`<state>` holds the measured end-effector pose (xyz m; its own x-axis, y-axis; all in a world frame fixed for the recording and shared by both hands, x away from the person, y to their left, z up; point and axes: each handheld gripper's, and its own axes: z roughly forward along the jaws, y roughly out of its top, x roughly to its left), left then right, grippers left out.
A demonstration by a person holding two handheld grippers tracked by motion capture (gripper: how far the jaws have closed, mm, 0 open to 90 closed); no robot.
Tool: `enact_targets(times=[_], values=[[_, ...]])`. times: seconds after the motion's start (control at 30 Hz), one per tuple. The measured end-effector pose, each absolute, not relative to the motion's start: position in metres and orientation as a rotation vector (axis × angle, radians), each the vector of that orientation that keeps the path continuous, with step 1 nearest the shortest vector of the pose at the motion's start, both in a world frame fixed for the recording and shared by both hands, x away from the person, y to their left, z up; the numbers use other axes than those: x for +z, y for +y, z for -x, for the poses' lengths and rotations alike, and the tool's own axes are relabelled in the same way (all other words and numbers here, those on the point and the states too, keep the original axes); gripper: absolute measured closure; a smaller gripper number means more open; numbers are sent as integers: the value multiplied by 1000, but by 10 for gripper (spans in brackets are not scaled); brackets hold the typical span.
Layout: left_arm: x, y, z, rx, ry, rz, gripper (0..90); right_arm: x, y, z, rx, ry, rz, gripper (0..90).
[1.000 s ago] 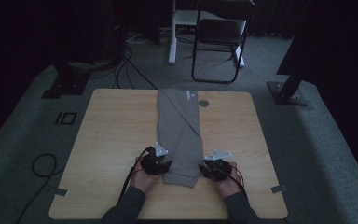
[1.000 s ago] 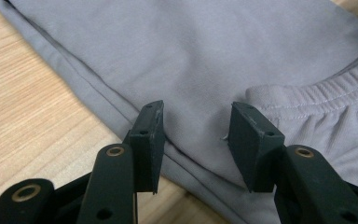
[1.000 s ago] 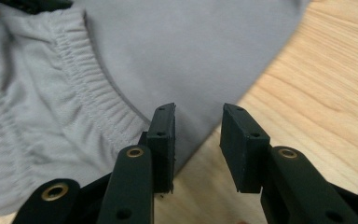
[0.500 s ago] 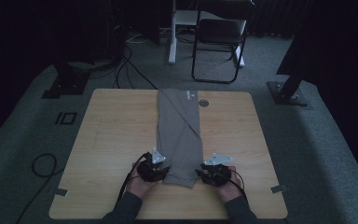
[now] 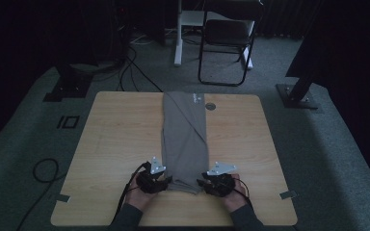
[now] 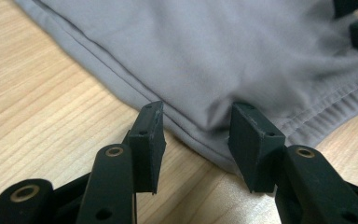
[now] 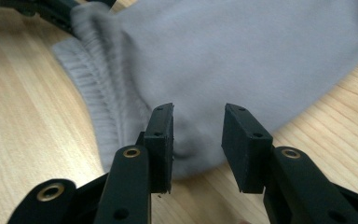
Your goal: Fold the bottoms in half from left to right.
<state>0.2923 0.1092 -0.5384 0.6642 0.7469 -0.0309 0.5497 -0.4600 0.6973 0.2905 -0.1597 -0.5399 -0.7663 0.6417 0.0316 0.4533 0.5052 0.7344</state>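
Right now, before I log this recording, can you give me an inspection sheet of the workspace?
Surface: wooden table, light grain, round grommet near its far edge.
Job's things: grey folded garment lying lengthwise down the middle, ribbed hem at the near end.
Clutter: nothing seen on the tabletop.
Grippers: left hand-held gripper open, jaws astride the garment's near left corner; right hand-held gripper open at the near right corner.
Cables: black cable looped on the floor at left.
Surroundings: dark folding chair beyond the table, grey carpet, stand bases at both sides.
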Motion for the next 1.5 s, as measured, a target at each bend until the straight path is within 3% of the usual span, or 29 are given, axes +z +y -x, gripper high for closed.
enact_targets(times=[0.43, 0.7, 1.03, 1.4, 1.5], values=[[-532, 99, -302, 400, 973, -2185, 550, -541, -150, -300, 1105, 2490, -923, 609], [-537, 105, -339, 469, 1066, -2129, 554, -539, -145, -330, 1104, 2408, -983, 557], [-536, 99, -384, 536, 1120, -2125, 602, -539, -117, -372, 1068, 2384, -985, 555], [-546, 101, -407, 584, 1173, -2151, 594, -546, -117, -406, 1040, 2333, -1054, 528], [-547, 104, -407, 572, 1166, -2142, 640, -551, -118, -409, 1030, 2344, -1063, 544]])
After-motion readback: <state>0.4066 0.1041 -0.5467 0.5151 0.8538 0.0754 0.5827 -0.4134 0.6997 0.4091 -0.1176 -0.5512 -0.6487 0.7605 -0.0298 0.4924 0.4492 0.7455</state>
